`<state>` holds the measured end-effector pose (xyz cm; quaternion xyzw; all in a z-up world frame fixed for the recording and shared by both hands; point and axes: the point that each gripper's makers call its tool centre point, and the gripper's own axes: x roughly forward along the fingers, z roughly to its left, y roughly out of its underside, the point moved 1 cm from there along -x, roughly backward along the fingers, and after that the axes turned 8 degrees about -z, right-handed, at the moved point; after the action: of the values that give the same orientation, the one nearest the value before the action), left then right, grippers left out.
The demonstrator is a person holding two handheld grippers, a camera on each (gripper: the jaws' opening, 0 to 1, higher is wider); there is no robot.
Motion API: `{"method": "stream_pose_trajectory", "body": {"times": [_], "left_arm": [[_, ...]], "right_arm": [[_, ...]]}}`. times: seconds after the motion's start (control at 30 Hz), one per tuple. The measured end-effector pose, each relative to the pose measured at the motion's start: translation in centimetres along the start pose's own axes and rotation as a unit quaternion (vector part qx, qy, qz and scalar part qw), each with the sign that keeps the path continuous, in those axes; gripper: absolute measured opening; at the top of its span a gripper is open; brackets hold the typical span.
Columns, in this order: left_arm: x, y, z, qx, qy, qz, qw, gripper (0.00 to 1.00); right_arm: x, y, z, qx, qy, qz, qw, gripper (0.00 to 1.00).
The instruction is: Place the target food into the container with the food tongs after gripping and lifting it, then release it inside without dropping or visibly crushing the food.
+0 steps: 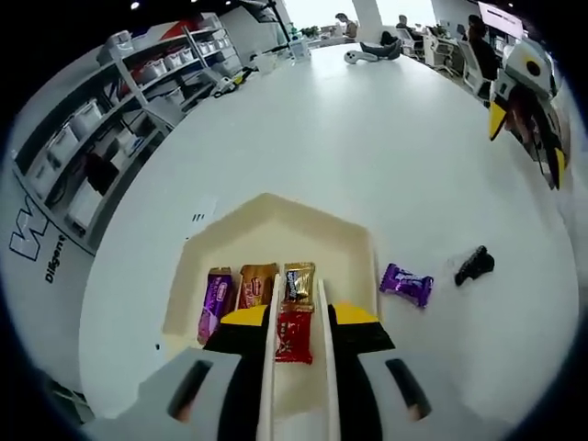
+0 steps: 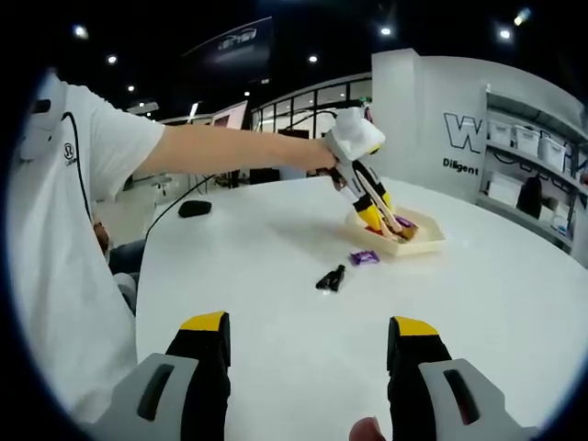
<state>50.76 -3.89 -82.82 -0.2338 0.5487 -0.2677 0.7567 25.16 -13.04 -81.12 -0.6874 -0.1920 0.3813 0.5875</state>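
The white surface (image 1: 386, 156) carries a cream tray (image 1: 266, 216) of wrapped candies. The left gripper (image 1: 296, 317) holds white tongs (image 1: 323, 367), whose arms straddle a red candy (image 1: 294, 335) inside the tray. A purple candy (image 1: 406, 284) lies just beside the tray. The right gripper (image 2: 308, 335) hovers open, well apart.

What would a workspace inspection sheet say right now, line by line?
Surface: white table, mostly bare.
Job's things: cream tray holding wrapped candies; red candy between the tongs; purple candy lying on the table outside the tray.
Clutter: small black object beside the purple candy; another black object farther off.
Grippers: left hand-held gripper holds the tongs over the tray; right hand-held gripper open, empty.
Cables: black cable at the table edge.
Surroundings: shelves, people seated beyond.
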Motion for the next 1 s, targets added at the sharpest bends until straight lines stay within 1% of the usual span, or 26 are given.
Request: {"method": "stream_pose_trajectory", "body": {"times": [0.17,0.43,0.67,0.9,1.0], "left_arm": [[-0.8,1.1,-0.3,0.010,0.000,0.013,0.9999,0.22],[-1.8,1.9,0.1,0.009,-0.006,0.012,0.9999,0.22],[-2.4,2.7,0.2,0.007,-0.010,0.017,0.9998,0.22],[-3.2,2.5,0.4,0.004,-0.017,0.006,0.9998,0.22],[-3.4,2.7,0.4,0.004,-0.019,0.009,0.9998,0.22]], "right_arm": [[0.2,0.0,0.2,-0.001,-0.003,0.000,1.0000,0.67],[0.3,-0.1,0.3,-0.002,-0.004,0.000,1.0000,0.67],[0.4,-0.1,0.4,-0.002,-0.006,0.001,1.0000,0.67],[0.6,0.0,0.5,-0.002,-0.007,0.002,1.0000,0.67],[0.7,0.0,0.6,-0.002,-0.009,0.003,1.0000,0.67]]}}
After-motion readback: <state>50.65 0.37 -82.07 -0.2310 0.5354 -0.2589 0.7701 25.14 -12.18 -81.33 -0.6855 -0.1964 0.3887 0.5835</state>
